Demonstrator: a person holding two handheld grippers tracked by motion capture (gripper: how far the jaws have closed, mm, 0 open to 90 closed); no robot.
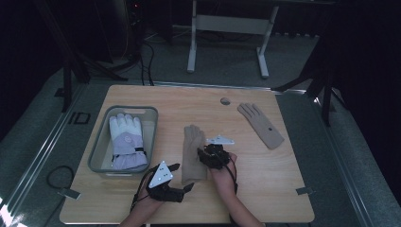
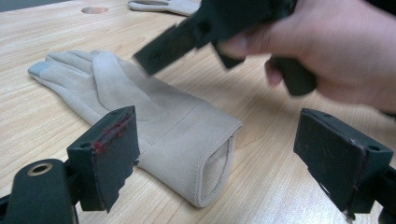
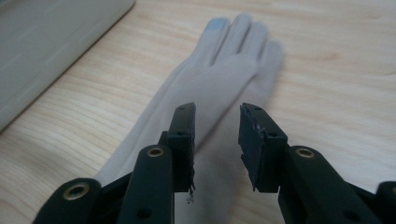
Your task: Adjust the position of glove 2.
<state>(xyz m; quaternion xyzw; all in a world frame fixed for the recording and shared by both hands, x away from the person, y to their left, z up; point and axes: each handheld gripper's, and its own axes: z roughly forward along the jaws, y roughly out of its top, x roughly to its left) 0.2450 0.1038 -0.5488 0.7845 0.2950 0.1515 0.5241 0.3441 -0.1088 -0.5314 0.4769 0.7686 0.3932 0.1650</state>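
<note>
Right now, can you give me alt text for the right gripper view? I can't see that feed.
The right gripper hangs open just above a beige glove lying flat on the wooden table, nothing between its black jaws. The glove's fingers point away, one with a grey-blue tip, and a grey bin edges the upper left.

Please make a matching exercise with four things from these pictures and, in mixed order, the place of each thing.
1. white glove
2. near beige glove
3. far beige glove
4. left gripper

A. at the table's far right
B. in the grey bin
C. at the near glove's cuff, jaws open
D. flat at the table's middle

Pairs: 1-B, 2-D, 3-A, 4-C
</note>
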